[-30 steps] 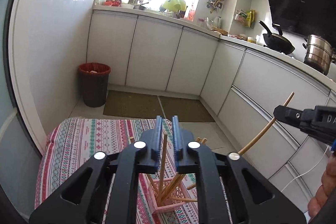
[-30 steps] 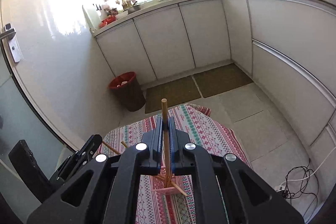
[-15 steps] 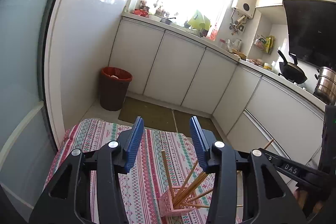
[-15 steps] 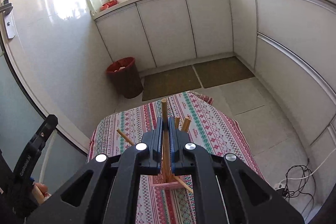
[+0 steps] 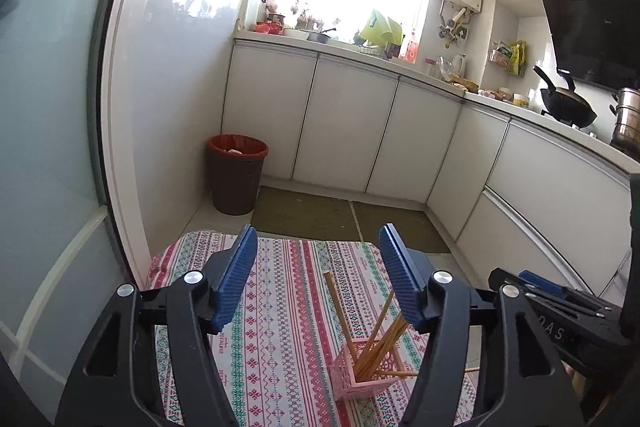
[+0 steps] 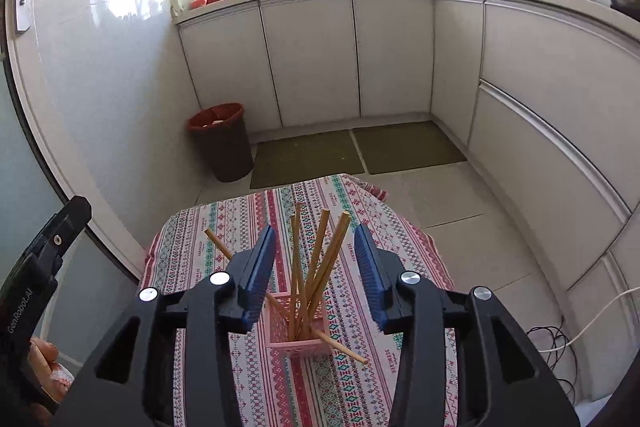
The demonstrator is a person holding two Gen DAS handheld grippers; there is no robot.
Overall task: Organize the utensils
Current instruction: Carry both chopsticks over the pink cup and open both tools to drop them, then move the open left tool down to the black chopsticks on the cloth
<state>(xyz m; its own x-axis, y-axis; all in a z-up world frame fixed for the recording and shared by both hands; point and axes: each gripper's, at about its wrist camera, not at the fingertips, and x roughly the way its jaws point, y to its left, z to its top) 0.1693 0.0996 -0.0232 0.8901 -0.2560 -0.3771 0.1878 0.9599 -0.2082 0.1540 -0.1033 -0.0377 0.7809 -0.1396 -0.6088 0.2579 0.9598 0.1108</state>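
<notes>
Wooden chopsticks point(image 6: 316, 267) stand splayed in a pink slotted basket point(image 6: 298, 341) on the counter's striped, patterned cloth point(image 6: 192, 259). The left gripper point(image 5: 318, 281) and right gripper point(image 6: 316, 273) both hang above with fingers spread apart, grasping nothing. The left gripper's body, seen from the right wrist, reads "GenRobot.AI".

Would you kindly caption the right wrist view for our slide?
Open right claw above wooden chopsticks standing in a pink basket on the striped tablecloth.
</notes>
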